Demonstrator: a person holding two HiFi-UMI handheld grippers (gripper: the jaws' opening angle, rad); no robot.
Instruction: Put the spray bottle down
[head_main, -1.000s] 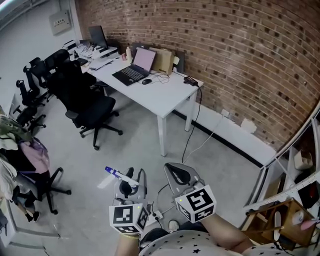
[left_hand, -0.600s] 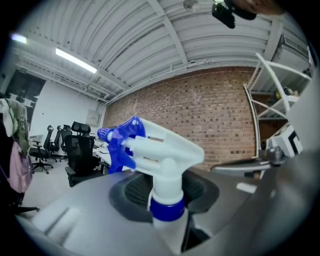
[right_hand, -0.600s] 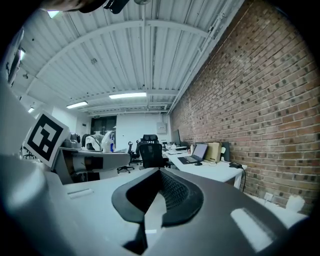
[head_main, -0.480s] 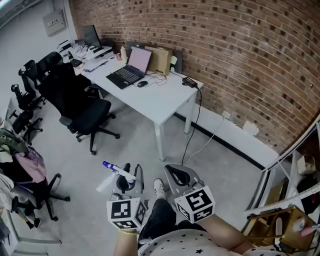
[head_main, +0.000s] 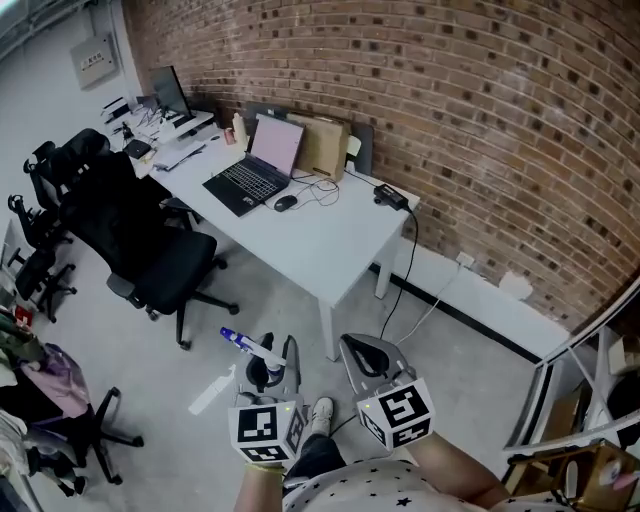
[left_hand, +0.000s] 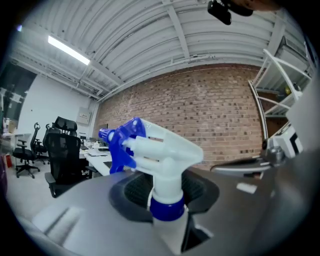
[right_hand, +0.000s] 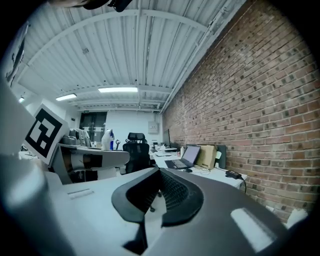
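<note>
Spray bottle (left_hand: 165, 155) body hides within clamping left gripper (head_main: 276, 362); right gripper (right_hand: 159, 195) closed, empty.

Laptop (head_main: 247, 172) on desk (head_main: 322, 243) — chair (head_main: 150, 252) left of it

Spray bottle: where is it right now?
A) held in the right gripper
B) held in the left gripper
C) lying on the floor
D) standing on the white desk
B: the left gripper view shows the neck of the spray bottle clamped between the fingers of the left gripper, while the right gripper is shut with nothing in it.
</note>
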